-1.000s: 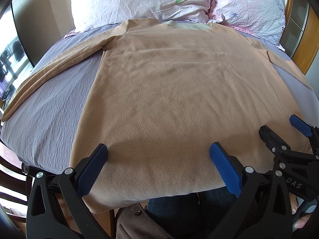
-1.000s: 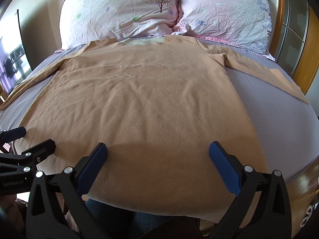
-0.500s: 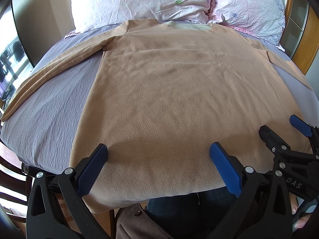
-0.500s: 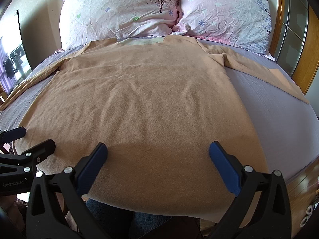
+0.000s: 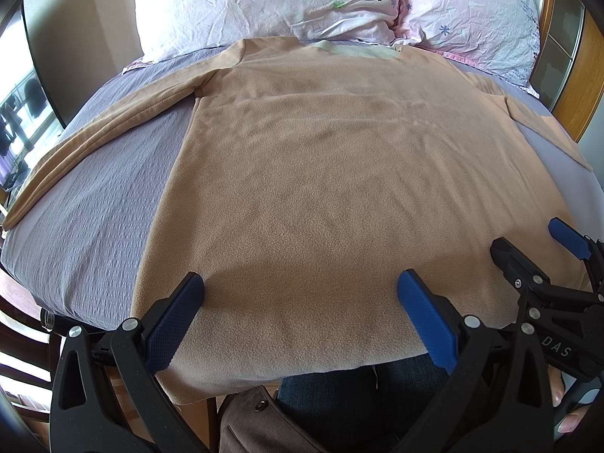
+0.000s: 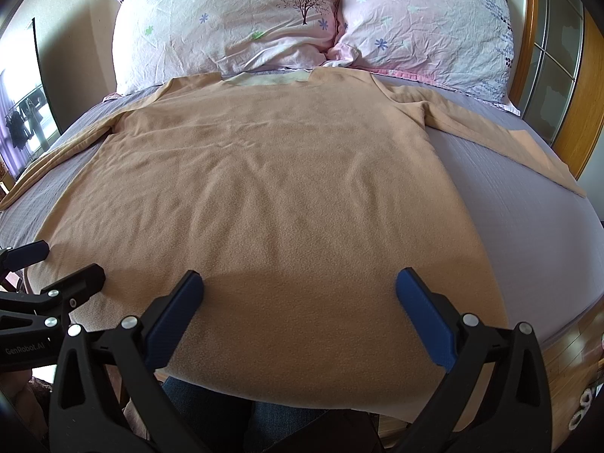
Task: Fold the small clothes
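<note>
One tan long-sleeved shirt (image 5: 324, 173) is laid flat on the bed (image 5: 94, 219), sleeves spread sideways, collar toward two floral pillows (image 6: 234, 19), hem draped over the bed's near edge. Left gripper (image 5: 300, 313) and right gripper (image 6: 298, 313) are held just above the hem, fingers (image 5: 177, 321) spread wide, nothing pinched.

Two floral pillows (image 6: 234, 22), grey bedsheet (image 5: 98, 204)
</note>
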`<state>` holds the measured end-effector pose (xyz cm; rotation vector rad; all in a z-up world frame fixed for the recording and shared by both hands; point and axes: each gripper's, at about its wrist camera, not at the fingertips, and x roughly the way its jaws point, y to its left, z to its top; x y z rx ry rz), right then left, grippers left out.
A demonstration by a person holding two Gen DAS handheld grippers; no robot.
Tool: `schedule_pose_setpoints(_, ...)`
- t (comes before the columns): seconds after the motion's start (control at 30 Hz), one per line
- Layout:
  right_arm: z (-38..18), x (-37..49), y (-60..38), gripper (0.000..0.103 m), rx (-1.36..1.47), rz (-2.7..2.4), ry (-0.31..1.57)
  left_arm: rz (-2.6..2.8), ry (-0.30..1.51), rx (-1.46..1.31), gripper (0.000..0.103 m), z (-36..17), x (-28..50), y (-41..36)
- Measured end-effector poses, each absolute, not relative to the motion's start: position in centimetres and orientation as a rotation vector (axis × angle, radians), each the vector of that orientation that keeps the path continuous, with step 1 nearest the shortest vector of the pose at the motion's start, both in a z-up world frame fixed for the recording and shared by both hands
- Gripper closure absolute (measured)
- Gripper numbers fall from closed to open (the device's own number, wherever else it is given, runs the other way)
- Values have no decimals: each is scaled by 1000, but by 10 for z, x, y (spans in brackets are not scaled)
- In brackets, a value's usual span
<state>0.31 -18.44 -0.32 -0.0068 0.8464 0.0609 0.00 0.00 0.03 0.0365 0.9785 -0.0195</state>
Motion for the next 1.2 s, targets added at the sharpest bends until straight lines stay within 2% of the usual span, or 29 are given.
schedule_pose_setpoints(0.83,-2,4,-187,2,-11,83,857,-21,961,40,1,1,-2,-1)
schedule_pose_setpoints(0.9,8,5,-204,2,46,138,851,-25,941,45,1,0,-3,-1)
schedule_pose_setpoints(0.97,25,7,-237,2,163,164,764,-38,898,51,1,0,-8,0)
schedule_pose_setpoints(1.1,62,22,-343,2,377,-7,640,-77,849,57,1,2,-8,2)
schedule_pose_setpoints(1.13,68,31,-382,3,449,-82,628,-101,845,42,1,4,-4,5)
schedule_pose_setpoints(1.17,71,38,-417,10,527,-139,616,-124,838,18,1,6,0,9)
schedule_pose_setpoints(1.2,71,43,-440,24,580,-174,611,-162,815,-39,1,12,8,18)
